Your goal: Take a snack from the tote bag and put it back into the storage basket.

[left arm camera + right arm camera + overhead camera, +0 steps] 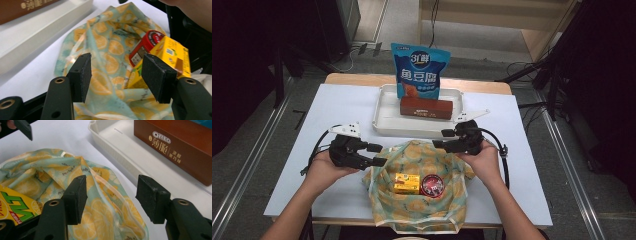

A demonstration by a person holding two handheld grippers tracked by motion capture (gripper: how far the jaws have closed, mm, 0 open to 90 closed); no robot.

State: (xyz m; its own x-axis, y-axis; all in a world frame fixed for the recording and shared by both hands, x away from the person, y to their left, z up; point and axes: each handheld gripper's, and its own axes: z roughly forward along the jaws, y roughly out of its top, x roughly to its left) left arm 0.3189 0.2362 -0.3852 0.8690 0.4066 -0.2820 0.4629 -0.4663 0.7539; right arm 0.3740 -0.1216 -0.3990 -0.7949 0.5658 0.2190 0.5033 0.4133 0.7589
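Note:
A lemon-print cloth bag [412, 210] lies open at the table's front middle. Inside it are a yellow carton [406, 183] and a red-lidded round tin [432, 185]. My left gripper [381, 154] is at the bag's left rim, open; in the left gripper view [116, 75] its pads are wide apart, with the bag [105, 50], the carton [172, 55] and the tin [147, 43] beyond them. My right gripper [439, 138] is at the bag's upper right rim, open. In the right gripper view [111, 195] the bag's edge [100, 207] lies under the gap, unpressed.
A white tray [384, 120] stands just behind the bag. It holds a brown Oreo box [426, 107] and an upright blue snack pouch [419, 70]. The tray wall [130, 152] runs close to my right gripper. White table surface stretches out to both sides.

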